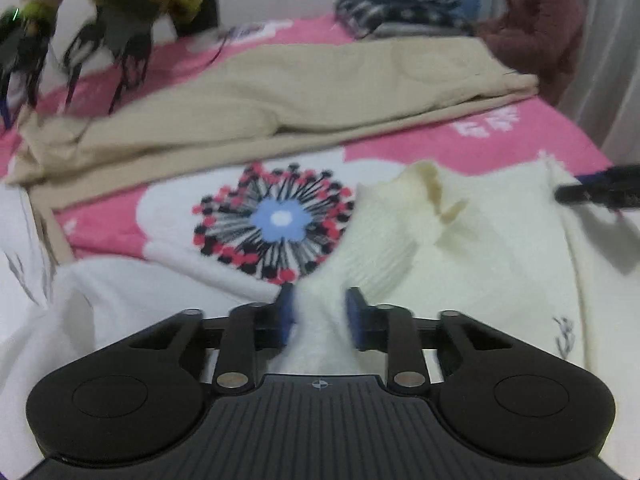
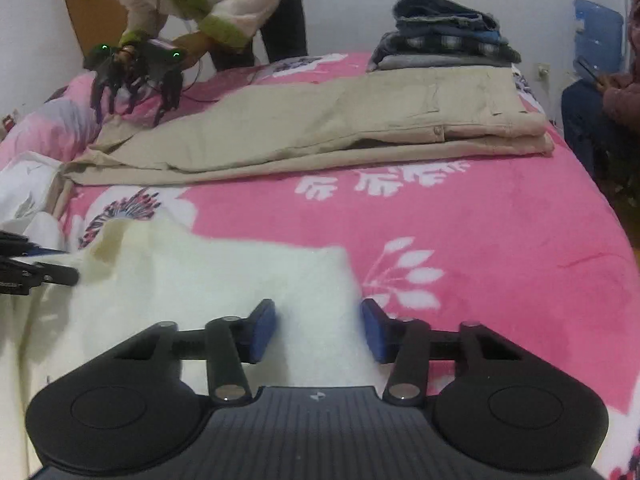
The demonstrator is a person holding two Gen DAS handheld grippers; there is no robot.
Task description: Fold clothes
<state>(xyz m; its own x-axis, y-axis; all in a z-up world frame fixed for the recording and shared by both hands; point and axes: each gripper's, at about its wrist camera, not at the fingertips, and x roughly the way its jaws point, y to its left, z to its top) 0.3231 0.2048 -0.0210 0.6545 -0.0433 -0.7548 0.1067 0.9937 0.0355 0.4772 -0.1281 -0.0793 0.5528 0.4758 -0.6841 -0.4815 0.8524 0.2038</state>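
Left gripper (image 1: 320, 316) pinched on a bunched edge of the cream sweater (image 1: 460, 248); right gripper (image 2: 318, 330) straddled another edge, contact unclear. Probably gripped at two points to lift and fold.

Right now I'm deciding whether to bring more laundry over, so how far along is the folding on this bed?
Done: a stack of folded dark clothes sits at the far edge. In hand: the cream knit sweater is bunched between the left gripper pads, and the right gripper straddles its other edge. Left: the sweater isn't folded flat, and the beige trousers lie only partly folded, with another person working on them.
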